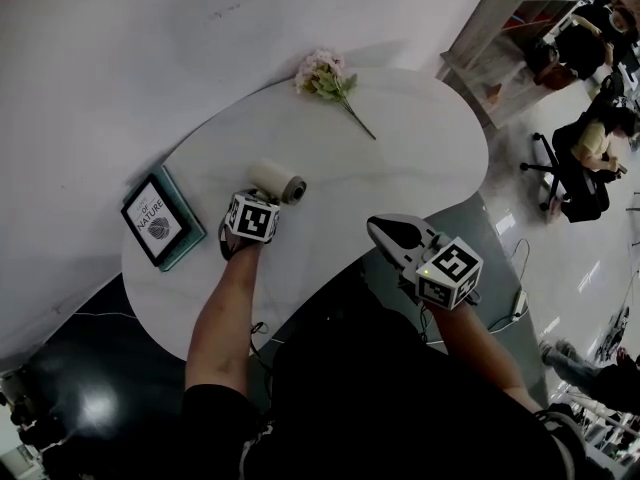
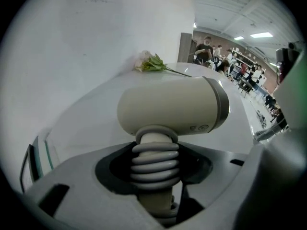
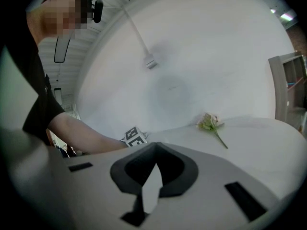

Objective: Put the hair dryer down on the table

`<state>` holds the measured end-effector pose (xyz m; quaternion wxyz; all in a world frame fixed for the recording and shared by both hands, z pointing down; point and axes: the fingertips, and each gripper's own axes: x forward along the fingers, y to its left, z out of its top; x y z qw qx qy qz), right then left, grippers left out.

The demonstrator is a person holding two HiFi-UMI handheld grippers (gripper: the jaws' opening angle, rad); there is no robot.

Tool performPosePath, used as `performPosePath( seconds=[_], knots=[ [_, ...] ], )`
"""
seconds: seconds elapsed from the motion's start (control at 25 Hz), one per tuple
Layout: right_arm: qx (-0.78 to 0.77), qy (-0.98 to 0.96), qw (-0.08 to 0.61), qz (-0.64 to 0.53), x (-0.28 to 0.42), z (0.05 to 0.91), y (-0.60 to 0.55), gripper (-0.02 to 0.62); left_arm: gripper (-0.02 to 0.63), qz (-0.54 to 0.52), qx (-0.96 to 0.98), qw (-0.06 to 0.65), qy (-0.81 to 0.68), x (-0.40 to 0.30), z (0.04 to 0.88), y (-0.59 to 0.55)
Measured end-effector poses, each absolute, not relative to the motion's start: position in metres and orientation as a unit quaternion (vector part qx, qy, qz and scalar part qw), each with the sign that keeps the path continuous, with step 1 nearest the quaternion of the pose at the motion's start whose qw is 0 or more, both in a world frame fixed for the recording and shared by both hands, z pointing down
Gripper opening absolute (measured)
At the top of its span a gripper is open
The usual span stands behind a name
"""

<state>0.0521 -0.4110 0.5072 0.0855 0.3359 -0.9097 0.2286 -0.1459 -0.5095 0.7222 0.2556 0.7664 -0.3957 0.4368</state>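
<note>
- Overhead, we look steeply down on a white, rounded counter [image 1: 400,168] set against a pale wall.
- Our left gripper [image 2: 154,162] reaches over the counter's left half. Its fingers [image 2: 72,176] are closed around the ribbed neck of a cream hair dryer [image 2: 168,107], so they stand fairly wide apart.
- We hold the hair dryer with its barrel lying crosswise above the fingers, its grey-ringed end pointing right. From overhead it sits over the counter, just beyond the marker cube; we cannot tell whether it touches the surface.
- Our right gripper [image 1: 392,232] hangs at the counter's near right edge, well apart from the hair dryer. Its fingers [image 3: 96,157] meet at the tips, with nothing between them.
- A pale flower [image 1: 325,78] on a green stem lies at the far edge of the counter, near the wall.
- A book [image 1: 155,220] with a dark cover lies at the counter's left edge, on something teal.
- Off to the right we see a wooden shelf [image 1: 510,28] and people [image 1: 590,148] seated on office chairs.
</note>
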Motion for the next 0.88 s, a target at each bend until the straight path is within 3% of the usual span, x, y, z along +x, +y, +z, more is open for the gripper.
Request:
performPosePath(
  seconds=[0.36,0.88],
  knots=[
    [0.334,-0.911,0.082,0.228,0.051,0.505,-0.411,0.006,0.240,0.465,0.766,0.250,-0.367,-0.144,0.725,-0.510],
    [0.344,-0.906,0.072,0.236,0.043,0.492,-0.407,0.006,0.275,0.416,0.790,0.227,-0.388,-0.156,0.699,-0.516]
  ],
)
